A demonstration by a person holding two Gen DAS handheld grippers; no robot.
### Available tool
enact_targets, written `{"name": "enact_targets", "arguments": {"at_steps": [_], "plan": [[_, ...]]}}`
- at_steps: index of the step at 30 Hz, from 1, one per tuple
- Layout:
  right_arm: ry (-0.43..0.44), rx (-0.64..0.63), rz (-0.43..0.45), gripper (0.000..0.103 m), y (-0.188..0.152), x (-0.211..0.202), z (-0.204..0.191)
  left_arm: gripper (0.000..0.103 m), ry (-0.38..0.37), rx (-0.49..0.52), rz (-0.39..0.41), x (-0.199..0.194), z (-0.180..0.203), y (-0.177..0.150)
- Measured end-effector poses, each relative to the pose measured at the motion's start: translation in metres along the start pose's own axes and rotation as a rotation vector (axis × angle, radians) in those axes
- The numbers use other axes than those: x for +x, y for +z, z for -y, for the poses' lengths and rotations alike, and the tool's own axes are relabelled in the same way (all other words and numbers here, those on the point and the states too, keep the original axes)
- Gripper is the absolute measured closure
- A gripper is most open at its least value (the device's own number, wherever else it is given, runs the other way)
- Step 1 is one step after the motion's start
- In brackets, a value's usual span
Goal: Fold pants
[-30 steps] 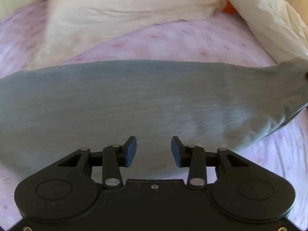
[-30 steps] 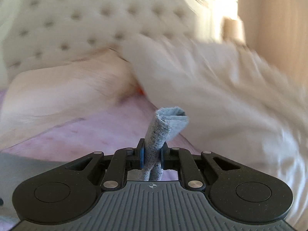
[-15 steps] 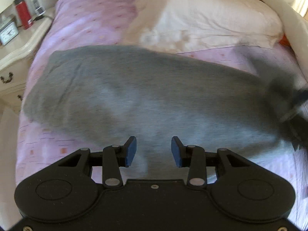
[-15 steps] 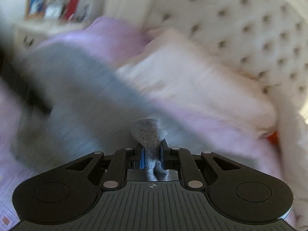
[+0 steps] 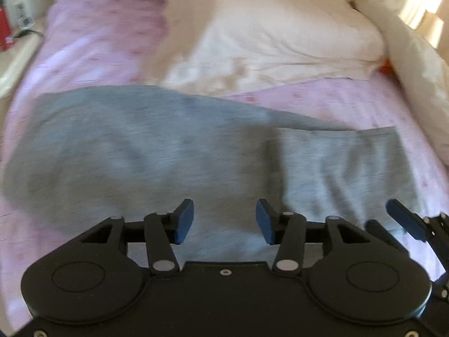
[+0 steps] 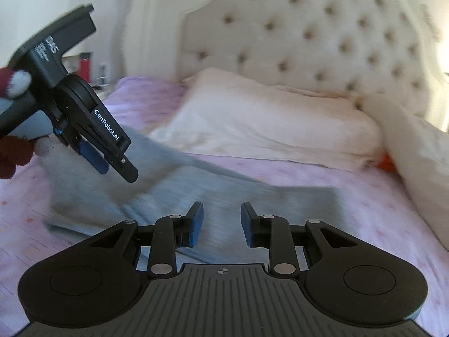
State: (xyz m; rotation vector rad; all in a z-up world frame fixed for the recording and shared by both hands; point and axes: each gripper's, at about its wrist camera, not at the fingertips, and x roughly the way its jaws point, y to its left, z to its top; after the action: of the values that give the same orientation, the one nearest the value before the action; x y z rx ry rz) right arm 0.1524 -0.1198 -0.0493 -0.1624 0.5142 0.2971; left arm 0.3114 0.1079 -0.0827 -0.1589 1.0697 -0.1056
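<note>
The grey pants (image 5: 157, 151) lie flat across the pink bedsheet (image 5: 98, 45), with a folded-over layer (image 5: 345, 165) on the right end. My left gripper (image 5: 224, 224) is open and empty, just above the pants' near edge. My right gripper (image 6: 221, 221) is open and empty over the pants (image 6: 224, 196). The right gripper's blue fingertips (image 5: 404, 221) show at the lower right of the left wrist view. The left gripper (image 6: 112, 165) shows at the left of the right wrist view, above the pants' left part.
A cream pillow (image 5: 280, 42) lies behind the pants, and a white duvet (image 5: 415, 84) is bunched at the right. A tufted headboard (image 6: 308, 42) stands at the back. A nightstand (image 5: 14, 64) with a red bottle (image 5: 3, 32) is at the far left.
My right gripper let go of the pants' end after carrying it over toward the left; the end now lies folded on the pants. The left gripper stayed open.
</note>
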Motion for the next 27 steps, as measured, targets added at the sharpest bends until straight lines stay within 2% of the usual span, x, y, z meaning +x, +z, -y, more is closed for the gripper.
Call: {"name": "enact_targets", "arguments": {"at_steps": [5, 9, 10, 12, 13, 14, 15, 17, 18, 21, 24, 27], "plan": [[-0.109, 0.072, 0.035, 0.074, -0.022, 0.004, 0.021, 0.042, -0.067, -0.016, -0.079, 0.033, 0.027, 0.009], [-0.228, 0.024, -0.010, 0.074, -0.034, 0.007, 0.032, 0.041, -0.026, -0.016, -0.128, 0.055, 0.042, 0.010], [-0.233, 0.033, -0.019, 0.074, -0.034, 0.009, 0.038, 0.039, -0.021, -0.020, -0.133, 0.058, 0.045, 0.009], [-0.254, 0.085, -0.029, 0.074, -0.037, 0.010, 0.050, 0.025, -0.039, -0.029, -0.139, 0.061, 0.048, 0.011], [-0.266, 0.116, -0.045, 0.074, -0.039, 0.010, 0.055, 0.024, -0.040, -0.035, -0.144, 0.063, 0.050, 0.011], [-0.279, 0.149, -0.065, 0.074, -0.039, 0.011, 0.060, 0.027, -0.023, -0.040, -0.141, 0.064, 0.053, 0.011], [-0.291, 0.190, -0.086, 0.073, -0.040, 0.011, 0.066, 0.045, -0.007, -0.044, -0.127, 0.063, 0.055, 0.012], [-0.279, 0.257, -0.108, 0.069, -0.041, 0.010, 0.074, 0.075, -0.043, -0.058, -0.118, 0.058, 0.060, 0.014], [-0.270, 0.285, -0.109, 0.067, -0.041, 0.011, 0.077, 0.087, -0.023, -0.067, -0.109, 0.054, 0.062, 0.017], [-0.240, 0.317, -0.116, 0.064, -0.044, 0.011, 0.076, 0.090, -0.034, -0.081, -0.087, 0.039, 0.064, 0.027], [-0.206, 0.297, -0.147, 0.064, -0.046, 0.014, 0.070, 0.091, -0.067, -0.107, -0.082, 0.024, 0.062, 0.036], [-0.210, 0.282, -0.167, 0.064, -0.048, 0.020, 0.066, 0.092, -0.073, -0.099, -0.070, 0.015, 0.064, 0.042]]}}
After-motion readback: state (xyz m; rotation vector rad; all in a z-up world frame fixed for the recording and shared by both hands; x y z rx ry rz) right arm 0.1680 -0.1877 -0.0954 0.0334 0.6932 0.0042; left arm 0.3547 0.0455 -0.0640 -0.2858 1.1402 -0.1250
